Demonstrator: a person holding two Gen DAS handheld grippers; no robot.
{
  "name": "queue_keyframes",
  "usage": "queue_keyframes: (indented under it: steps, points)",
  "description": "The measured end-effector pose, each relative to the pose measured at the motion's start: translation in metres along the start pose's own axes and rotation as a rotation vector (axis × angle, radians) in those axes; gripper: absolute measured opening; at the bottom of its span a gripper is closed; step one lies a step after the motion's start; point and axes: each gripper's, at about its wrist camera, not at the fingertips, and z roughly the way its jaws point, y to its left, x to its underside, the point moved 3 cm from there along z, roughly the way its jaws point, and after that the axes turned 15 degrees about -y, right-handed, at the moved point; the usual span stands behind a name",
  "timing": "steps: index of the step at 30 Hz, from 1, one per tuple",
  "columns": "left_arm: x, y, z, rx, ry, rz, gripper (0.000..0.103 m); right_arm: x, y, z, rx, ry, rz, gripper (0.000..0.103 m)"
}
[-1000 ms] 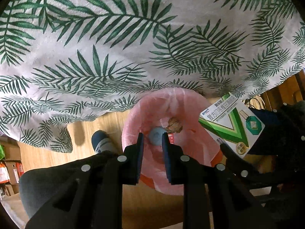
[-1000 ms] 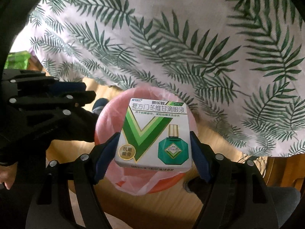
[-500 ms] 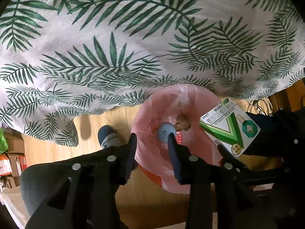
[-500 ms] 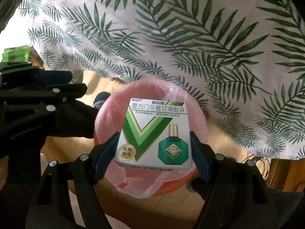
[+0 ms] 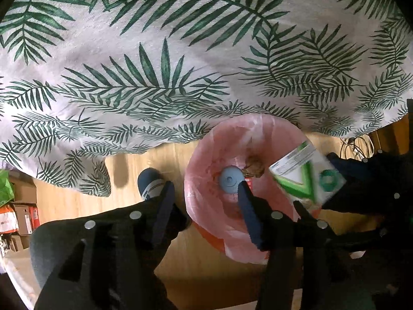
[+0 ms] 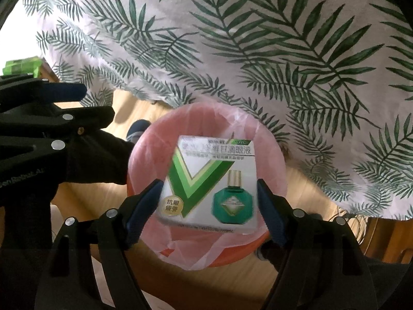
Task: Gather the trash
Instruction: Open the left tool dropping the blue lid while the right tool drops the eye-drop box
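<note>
Right wrist view: eye-drop box (image 6: 209,183), white with a green V and a green bottle printed on it, seen slightly blurred between the blue pads of the right gripper (image 6: 209,201), directly over the mouth of the bin (image 6: 271,155). Small gaps visible between box edges and both pads, so cannot tell whether clamped or just released. Bin round, orange-rimmed, lined with a pink bag (image 6: 185,255), standing on a wooden floor (image 6: 121,108) at the hem of a palm-leaf tablecloth (image 6: 258,51). Left gripper (image 6: 77,103) off to the left side.

Left wrist view: left gripper (image 5: 204,196) spread wide and holding nothing, one pad over the bag's inside, the other outside the bin near a shoe (image 5: 149,183). Inside the bag (image 5: 206,155): a blue round lid (image 5: 229,183) touching a brown crumpled scrap (image 5: 254,168). Box (image 5: 307,178) blurred, at the bin's right rim. Cardboard boxes (image 5: 23,217) at the far left edge.
</note>
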Motion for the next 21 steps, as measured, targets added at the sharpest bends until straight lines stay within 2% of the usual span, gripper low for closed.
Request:
queue_keyframes:
  steps: [4, 10, 13, 18, 21]
  points:
    - [0.0, 0.001, 0.0, -0.004, 0.0, 0.002, 0.054, 0.0, 0.001, 0.001, -0.004, -0.001, 0.0, 0.08]
    - [-0.001, 0.001, -0.002, -0.011, -0.005, 0.005, 0.061, 0.0, 0.002, 0.001, -0.004, -0.003, -0.001, 0.081]
    - [-0.004, 0.001, -0.007, -0.015, -0.018, 0.004, 0.068, -0.001, 0.002, -0.001, -0.003, -0.011, 0.0, 0.082]
    - [-0.013, 0.002, -0.025, -0.024, -0.075, 0.004, 0.089, -0.007, -0.001, -0.018, 0.022, -0.053, 0.002, 0.089]
    - [-0.02, 0.0, -0.035, -0.035, -0.099, 0.009, 0.091, -0.012, -0.004, -0.03, 0.057, -0.087, -0.007, 0.095]
